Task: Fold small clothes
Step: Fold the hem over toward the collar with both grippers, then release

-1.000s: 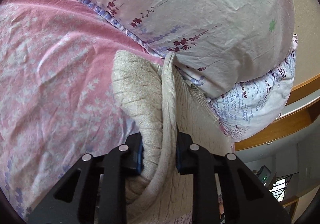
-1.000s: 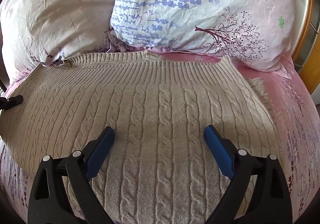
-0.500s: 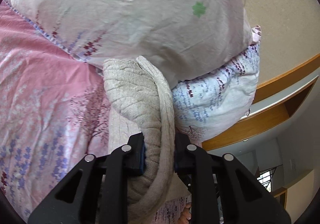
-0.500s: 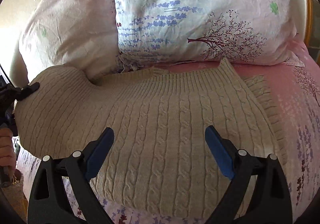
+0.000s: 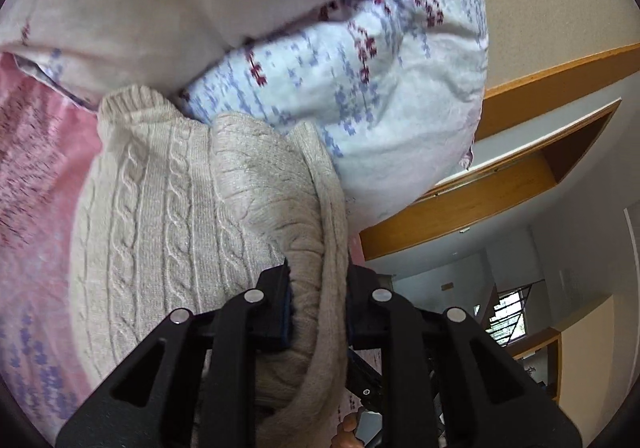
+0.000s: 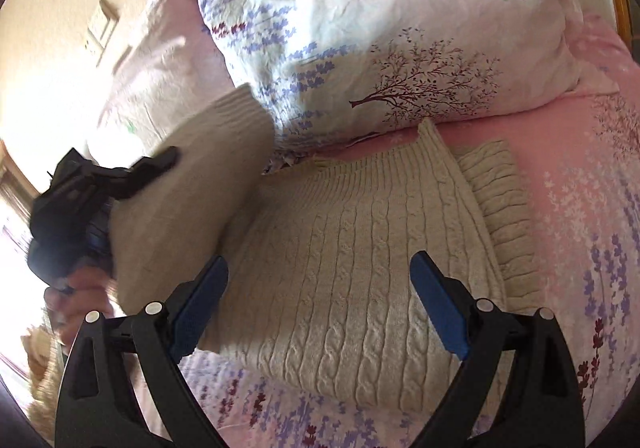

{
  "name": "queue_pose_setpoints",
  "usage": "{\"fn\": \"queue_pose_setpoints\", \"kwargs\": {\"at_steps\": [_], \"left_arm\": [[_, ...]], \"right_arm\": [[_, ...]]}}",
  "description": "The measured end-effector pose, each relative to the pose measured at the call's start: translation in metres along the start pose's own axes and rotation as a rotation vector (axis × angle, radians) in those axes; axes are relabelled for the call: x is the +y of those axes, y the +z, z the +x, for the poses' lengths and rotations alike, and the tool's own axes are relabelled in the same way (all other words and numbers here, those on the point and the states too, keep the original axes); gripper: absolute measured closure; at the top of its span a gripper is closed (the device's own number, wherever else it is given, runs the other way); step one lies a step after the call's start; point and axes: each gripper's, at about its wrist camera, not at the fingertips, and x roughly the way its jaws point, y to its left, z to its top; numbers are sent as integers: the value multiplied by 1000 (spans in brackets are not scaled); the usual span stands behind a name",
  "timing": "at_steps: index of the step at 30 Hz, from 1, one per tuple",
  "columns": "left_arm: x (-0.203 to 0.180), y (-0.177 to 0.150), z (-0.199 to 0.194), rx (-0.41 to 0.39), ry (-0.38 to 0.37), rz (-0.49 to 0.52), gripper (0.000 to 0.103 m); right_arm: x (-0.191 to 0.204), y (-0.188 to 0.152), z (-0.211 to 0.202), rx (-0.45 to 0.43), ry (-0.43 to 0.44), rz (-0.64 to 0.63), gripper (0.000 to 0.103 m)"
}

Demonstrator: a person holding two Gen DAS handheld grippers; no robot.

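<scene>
The left hand-held gripper (image 5: 318, 304), clamped on the sweater (image 6: 360, 248) edge, has lifted it toward the open right hand-held gripper (image 6: 320, 304), which hovers above the bed (image 6: 580, 176).

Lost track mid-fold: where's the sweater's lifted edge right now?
In the right wrist view it's at left, pinched in the left claw, raised over the sweater beside the floral pillow.

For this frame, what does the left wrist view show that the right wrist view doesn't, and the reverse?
Only the left wrist view shows the left gripper shut on a bunched fold of the sweater, plus a wooden shelf beyond the bed. Only the right wrist view shows the right gripper open above the sweater's flat part, a sleeve lying beside it, and a wall switch. Both show the beige cable-knit sweater, floral pillows and pink sheet.
</scene>
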Motion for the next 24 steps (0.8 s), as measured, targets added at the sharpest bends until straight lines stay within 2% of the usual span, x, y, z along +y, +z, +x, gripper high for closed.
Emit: {"fn": "queue_pose_setpoints", "kwargs": {"at_steps": [6, 8, 10, 12, 14, 16, 18, 20, 22, 24], "left_arm": [[16, -27, 72, 174, -1, -91, 82], [22, -30, 78, 214, -65, -130, 81], [18, -29, 70, 226, -113, -117, 80], [7, -26, 48, 200, -123, -47, 68], [-4, -24, 21, 147, -62, 61, 52], [-10, -25, -4, 108, 70, 181, 46], [-14, -30, -20, 85, 208, 296, 45], [-12, -37, -28, 86, 310, 380, 44], [-7, -43, -32, 84, 418, 459, 43], [-6, -52, -31, 63, 537, 539, 41]], "right_arm": [[-32, 1, -6, 77, 121, 153, 9], [-39, 1, -1, 106, 166, 203, 9], [-42, 3, 5, 131, 207, 228, 9], [-44, 5, 10, 155, 201, 235, 9], [-45, 7, 14, 172, 200, 250, 9], [-45, 10, 16, 174, 203, 254, 9], [-45, 14, 17, 167, 198, 257, 9], [-45, 19, 20, 167, 188, 258, 12], [-45, 23, 26, 172, 154, 252, 18], [-43, 25, 31, 176, 119, 247, 29]]}}
